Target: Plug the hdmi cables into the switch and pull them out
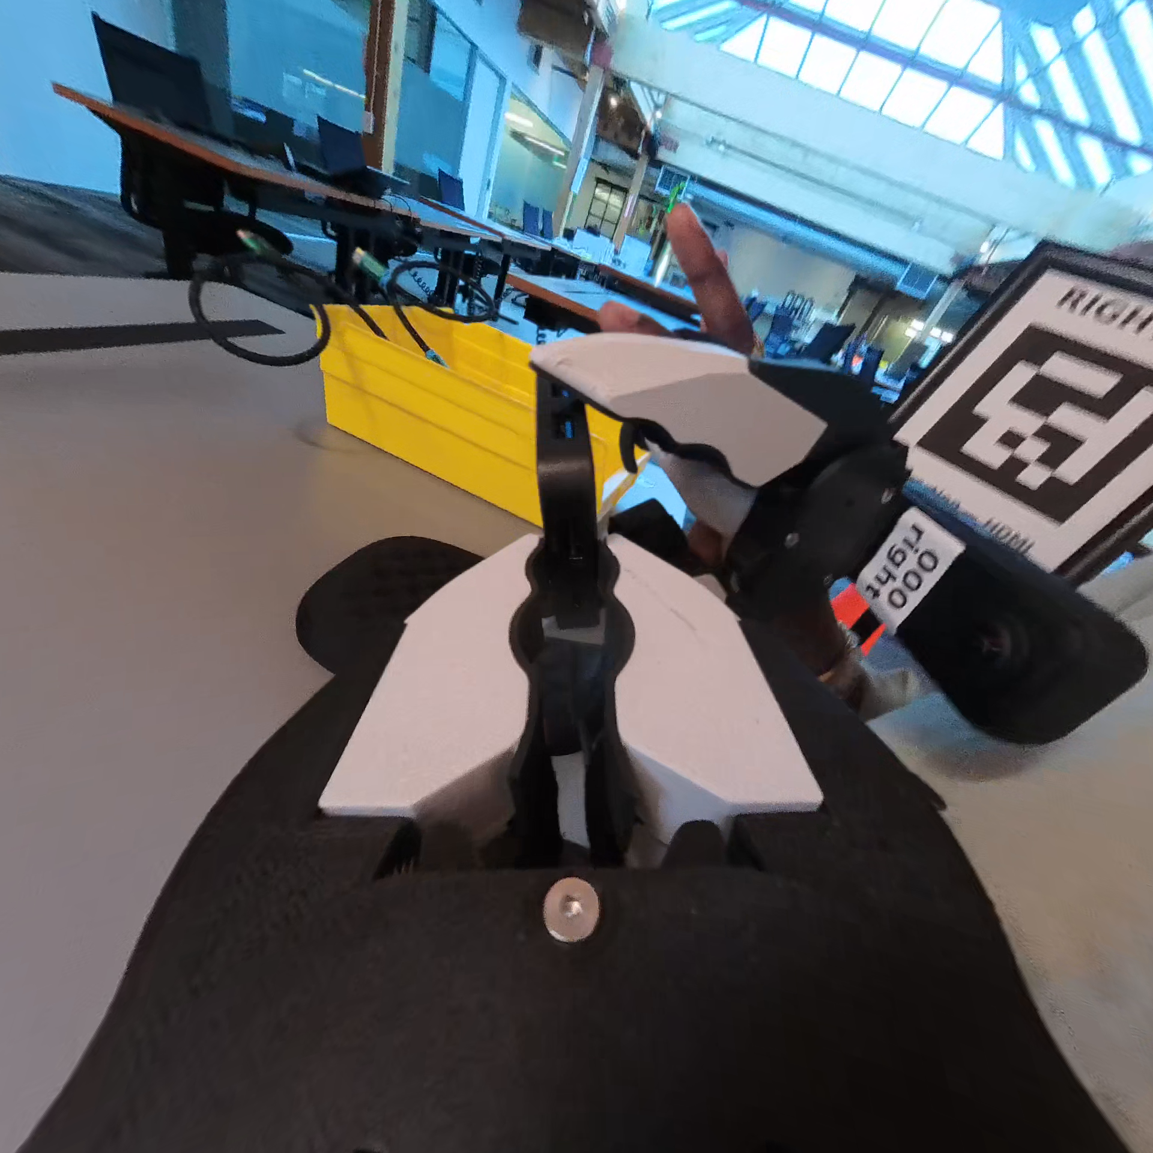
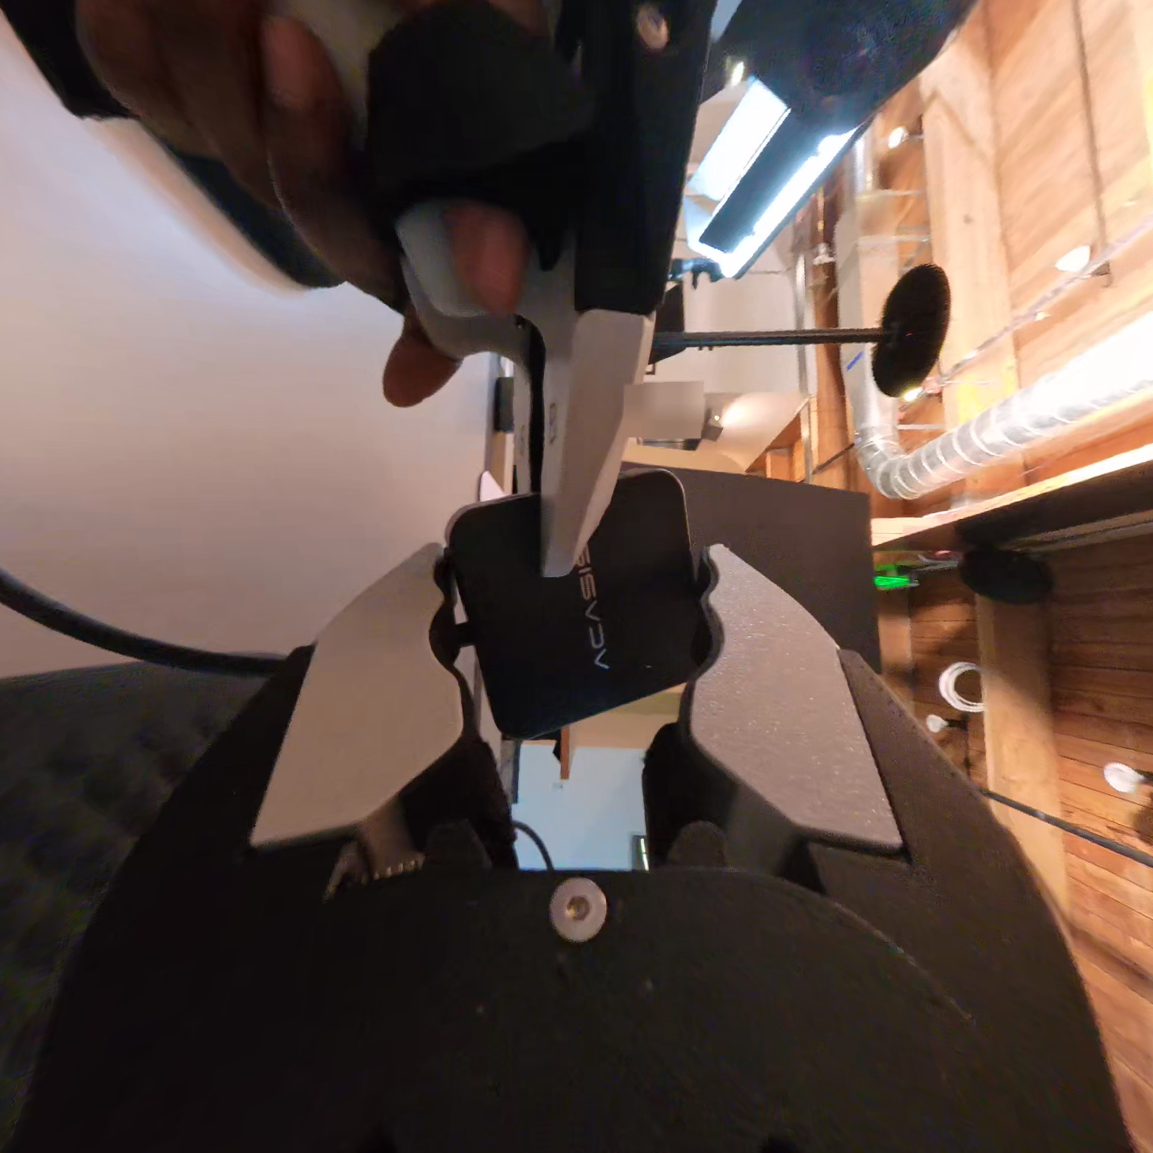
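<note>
My right gripper (image 2: 577, 617) clamps the black HDMI switch (image 2: 580, 617) by its two side edges, both white fingers pressed against it, holding it up off the table. In the left wrist view my left gripper (image 1: 571, 599) is closed on a black HDMI plug (image 1: 564, 499) that rises toward 12 o'clock into the switch's edge. From the right wrist view that same left gripper comes in from 12 o'clock, its white fingertip (image 2: 571, 530) lying over the switch's printed face. A black cable (image 2: 125, 636) leaves the switch toward 9 o'clock. On the grey table (image 1: 156, 468), a yellow bin (image 1: 437, 399) sits at 11 o'clock with more black cables (image 1: 249, 324) draped over its rim.
</note>
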